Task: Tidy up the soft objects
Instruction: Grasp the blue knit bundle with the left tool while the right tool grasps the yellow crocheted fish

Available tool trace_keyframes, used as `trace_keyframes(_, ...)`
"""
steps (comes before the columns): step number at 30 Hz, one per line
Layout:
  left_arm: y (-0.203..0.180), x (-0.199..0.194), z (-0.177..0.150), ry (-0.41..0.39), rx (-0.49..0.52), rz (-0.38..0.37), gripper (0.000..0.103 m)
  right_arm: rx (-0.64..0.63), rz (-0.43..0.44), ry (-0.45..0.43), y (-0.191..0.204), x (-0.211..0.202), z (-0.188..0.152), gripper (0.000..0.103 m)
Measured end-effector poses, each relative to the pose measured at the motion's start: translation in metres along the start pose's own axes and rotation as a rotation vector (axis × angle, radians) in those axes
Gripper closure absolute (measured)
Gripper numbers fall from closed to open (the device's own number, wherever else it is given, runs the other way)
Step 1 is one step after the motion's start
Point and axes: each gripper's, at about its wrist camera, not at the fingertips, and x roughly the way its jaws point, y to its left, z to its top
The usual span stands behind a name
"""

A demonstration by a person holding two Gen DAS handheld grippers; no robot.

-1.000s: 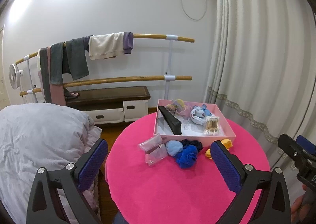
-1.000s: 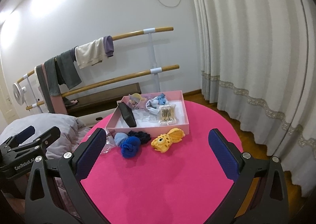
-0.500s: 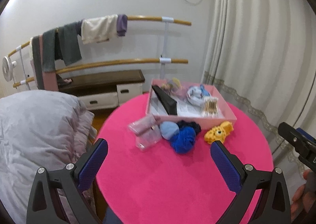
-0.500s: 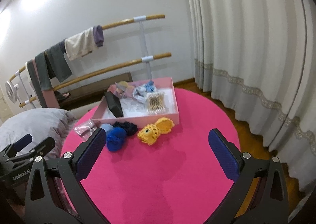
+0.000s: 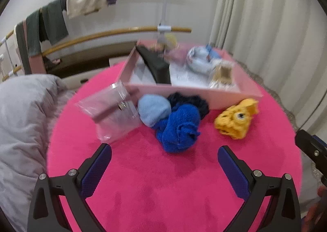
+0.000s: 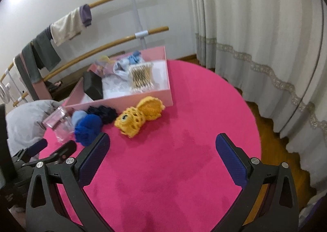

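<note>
On the round pink table lie a royal-blue knitted piece, a light-blue one, a dark navy one and a yellow crocheted fish, all in front of an open pink box. My left gripper is open and empty, just short of the royal-blue piece. My right gripper is open and empty, a little short of the yellow fish. The blue pieces show left in the right wrist view.
The pink box holds a black case, cotton swabs and small cloths. A clear pouch lies left of the blue pieces. A grey duvet lies left of the table, curtains right, a rail with clothes behind.
Both grippers have moved forward and tilted down over the table, so the soft pieces and the box appear larger and nearer. Both stay open and empty.
</note>
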Motion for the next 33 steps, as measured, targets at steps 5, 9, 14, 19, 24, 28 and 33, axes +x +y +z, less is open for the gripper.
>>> trace_keyframes(5,-0.003,0.049,0.009,0.055,-0.026,-0.003,0.002,-0.007,0.020,0.066,0.002,0.041,0.002,0.000)
trace_keyframes(9,-0.002,0.070,0.011,0.076,-0.045,0.006,0.009,-0.013,0.056,0.091,0.006,0.064,0.008,0.000)
trace_keyframes(14,0.002,0.085,0.022,0.073,-0.076,0.006,0.017,-0.035,0.091,0.119,0.018,0.094,0.021,0.000)
trace_keyframes(19,0.000,0.090,0.025,0.064,-0.047,0.008,0.036,-0.053,0.105,0.170,0.026,0.124,0.021,0.022)
trace_keyframes(24,0.000,0.082,0.021,0.057,-0.040,-0.015,0.064,-0.098,0.117,0.155,0.032,0.119,0.015,0.053)
trace_keyframes(28,0.004,0.072,0.014,0.058,-0.040,-0.035,0.077,-0.091,0.140,0.147,0.028,0.109,0.010,0.069)
trace_keyframes(33,0.008,0.060,0.006,0.064,-0.033,-0.058,0.080,-0.094,0.139,0.142,0.027,0.098,0.003,0.074)
